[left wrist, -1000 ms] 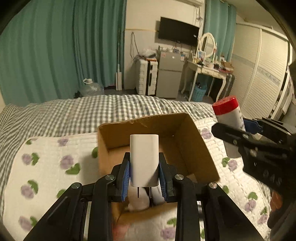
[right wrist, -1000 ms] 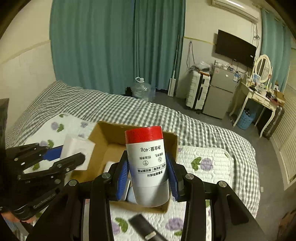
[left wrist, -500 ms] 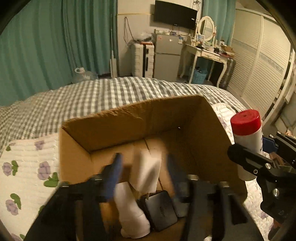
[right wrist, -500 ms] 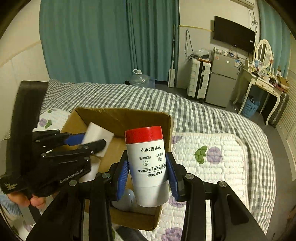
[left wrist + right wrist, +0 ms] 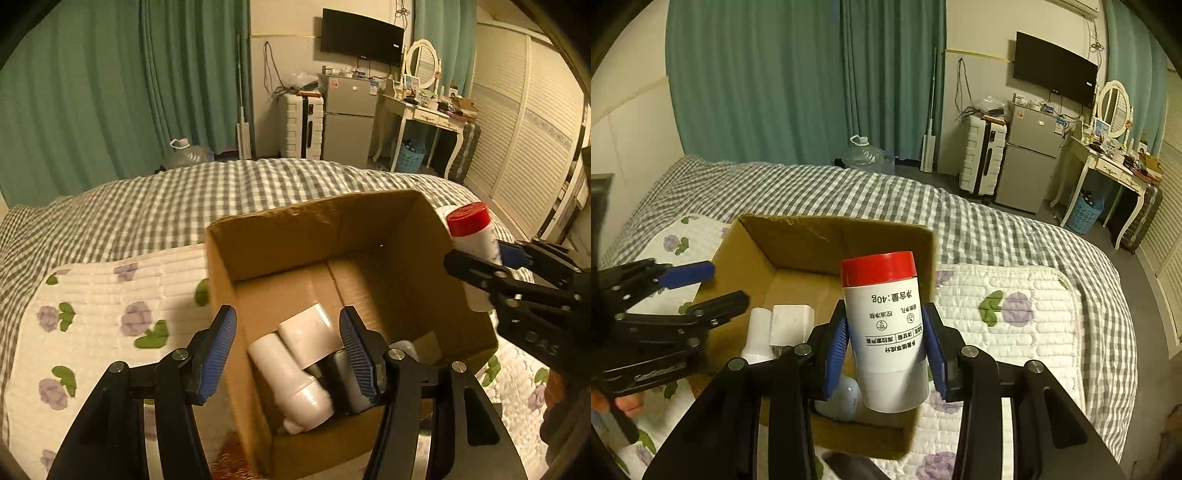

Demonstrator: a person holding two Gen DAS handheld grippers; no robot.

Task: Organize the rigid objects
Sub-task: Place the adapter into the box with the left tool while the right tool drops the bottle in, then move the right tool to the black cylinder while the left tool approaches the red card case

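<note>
The cardboard box (image 5: 325, 240) sits on the quilt (image 5: 110, 295) on the bed (image 5: 147, 206); inside it, the charger block (image 5: 310, 339) leans beside the bottle (image 5: 291, 384).

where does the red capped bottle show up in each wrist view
Left wrist: the red-capped bottle is at the right edge, clamped in the right gripper beside the cardboard box's right wall.
Right wrist: the bottle fills the lower centre, label upside down, held between the gripper's blue pads.
Shared landmark: the cardboard box on the bed, with a white block inside.
</note>
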